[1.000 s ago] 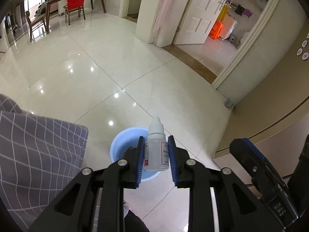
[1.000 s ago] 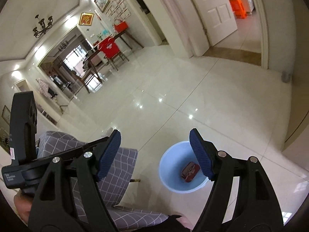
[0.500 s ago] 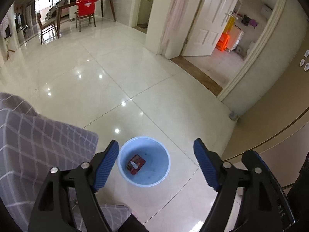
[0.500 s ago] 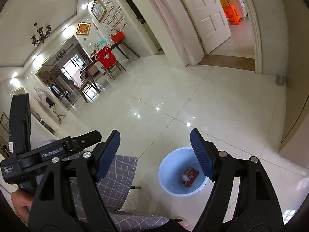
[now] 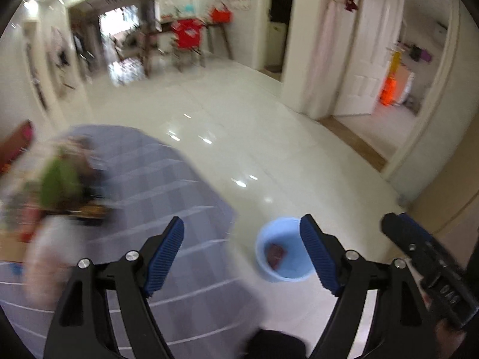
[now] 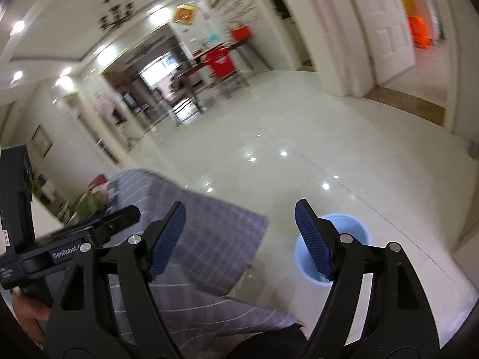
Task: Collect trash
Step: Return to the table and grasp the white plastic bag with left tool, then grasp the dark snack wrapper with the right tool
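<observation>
A light blue bin (image 5: 271, 243) stands on the white tiled floor, with a dark red item (image 5: 276, 254) inside. My left gripper (image 5: 242, 254) is open and empty, up and left of the bin, over the edge of a grey checked tablecloth (image 5: 167, 185). My right gripper (image 6: 239, 239) is open and empty; the bin (image 6: 359, 230) sits partly behind its right finger. The left gripper's body (image 6: 74, 239) shows at the left of the right wrist view. Blurred clutter (image 5: 60, 185), green and dark, lies on the cloth at the left.
The grey checked cloth (image 6: 209, 224) covers a table at lower left. A white door and doorway (image 5: 368, 68) stand at the right. A dining table with red chairs (image 5: 188, 36) is far back. A beige wall (image 5: 455, 203) runs along the right.
The left gripper opened and let the white dropper bottle fall into the bin. Both grippers then swung left and up toward the cloth-covered table; the view is blurred by motion.
</observation>
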`<state>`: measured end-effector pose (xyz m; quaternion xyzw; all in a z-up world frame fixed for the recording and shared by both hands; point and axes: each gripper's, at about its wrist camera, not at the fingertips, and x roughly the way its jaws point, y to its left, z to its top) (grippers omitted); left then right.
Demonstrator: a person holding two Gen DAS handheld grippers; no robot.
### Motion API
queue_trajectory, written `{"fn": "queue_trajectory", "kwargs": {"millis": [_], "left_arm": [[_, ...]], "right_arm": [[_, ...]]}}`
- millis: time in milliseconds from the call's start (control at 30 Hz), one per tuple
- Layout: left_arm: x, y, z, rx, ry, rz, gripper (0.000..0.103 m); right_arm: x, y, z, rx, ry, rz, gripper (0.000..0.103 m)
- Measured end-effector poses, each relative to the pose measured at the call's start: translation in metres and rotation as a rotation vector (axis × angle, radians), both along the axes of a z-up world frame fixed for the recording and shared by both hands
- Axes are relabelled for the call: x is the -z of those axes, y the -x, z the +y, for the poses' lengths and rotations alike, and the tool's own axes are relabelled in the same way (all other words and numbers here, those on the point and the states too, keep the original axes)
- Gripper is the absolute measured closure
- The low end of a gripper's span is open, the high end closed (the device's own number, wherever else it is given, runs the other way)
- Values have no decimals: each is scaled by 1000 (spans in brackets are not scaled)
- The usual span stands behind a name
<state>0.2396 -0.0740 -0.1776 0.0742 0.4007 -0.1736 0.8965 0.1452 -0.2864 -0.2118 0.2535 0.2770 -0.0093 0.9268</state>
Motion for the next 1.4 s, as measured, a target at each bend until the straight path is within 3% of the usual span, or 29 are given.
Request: {"fn": "queue_trajectory", "kwargs": {"millis": [67,200,300,433,600,633,733,833,967,1200,1400], "left_arm": [[-10,2,34,-60,-32,-46,25],[-18,-7,98,-198,-54,-61,25],[-13,-15,141,-278,-56,-47,25],[3,-21,183,-307,-27,-5,25],[24,-32,190,-285,-32,37,25],[29,-28,188,-282,-37,42,30],[34,-28,183,-255,-45,56,59],[25,-22,186,-235,-14,19,64],[4,-10,199,-247,49,-48,66],[-23,12,230,-377,98,-139,66],[-23,7,245,-429,105,-132,66]], "right_arm": [[-7,-6,21,-50,13,-7,28],[-17,-23,69,-151,34,-5,27],[-20,-33,101,-211,51,-2,27],[-21,-51,133,-270,67,13,27],[-13,-64,155,-308,70,38,27],[-11,-63,159,-313,70,39,27],[-8,-66,168,-325,68,53,27],[-6,-70,176,-336,68,59,27],[-9,-77,186,-348,83,55,27],[-11,-105,207,-389,132,55,27],[-5,-134,244,-456,266,69,31]]}}
